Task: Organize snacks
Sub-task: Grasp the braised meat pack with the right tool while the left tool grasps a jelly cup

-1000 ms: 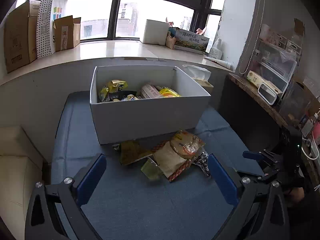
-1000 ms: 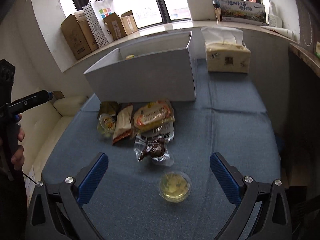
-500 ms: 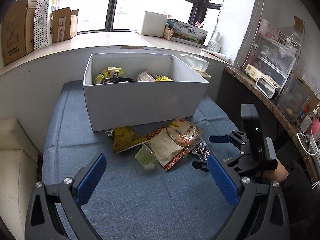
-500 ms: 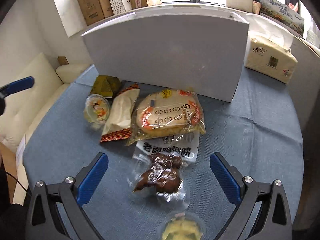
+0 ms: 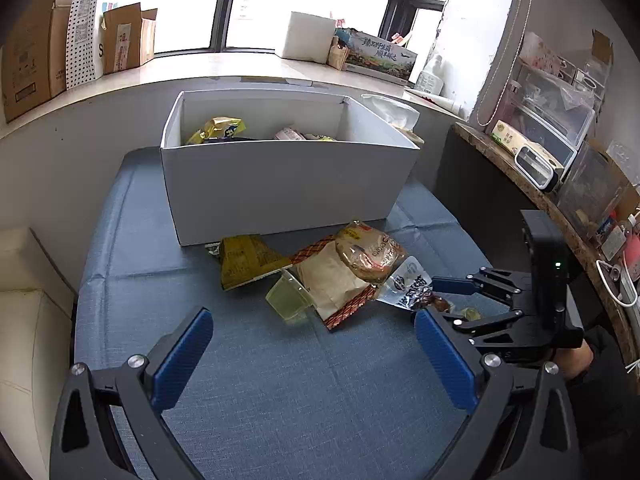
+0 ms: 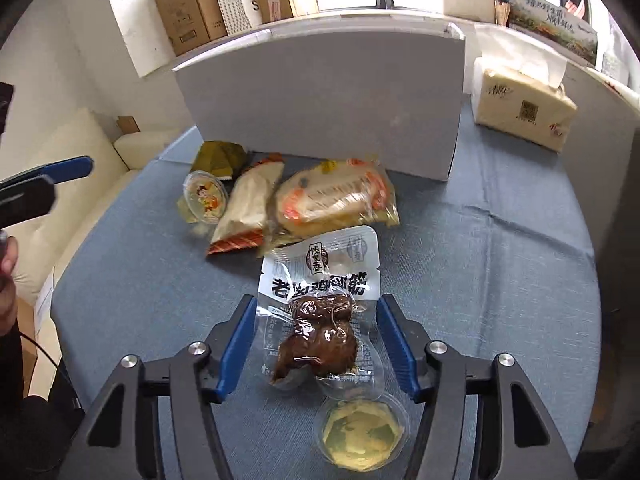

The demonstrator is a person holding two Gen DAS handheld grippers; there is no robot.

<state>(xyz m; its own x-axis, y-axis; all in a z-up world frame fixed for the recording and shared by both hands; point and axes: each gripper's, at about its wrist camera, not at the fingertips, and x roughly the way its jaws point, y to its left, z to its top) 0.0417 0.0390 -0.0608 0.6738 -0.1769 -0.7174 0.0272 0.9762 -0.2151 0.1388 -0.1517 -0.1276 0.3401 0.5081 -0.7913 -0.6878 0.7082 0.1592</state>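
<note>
Behind the white box (image 6: 320, 100) wall, its snacks are hidden.

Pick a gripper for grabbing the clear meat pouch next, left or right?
Right. The right gripper already has its jaws open on either side of the meat pouch. The left gripper hangs open over bare blue cloth, short of the snack pile.

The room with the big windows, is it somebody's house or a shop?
Probably a home or small office room, not a shop: a cream sofa, cardboard boxes on the windowsill, and a tissue pack on the blue-covered table.
</note>
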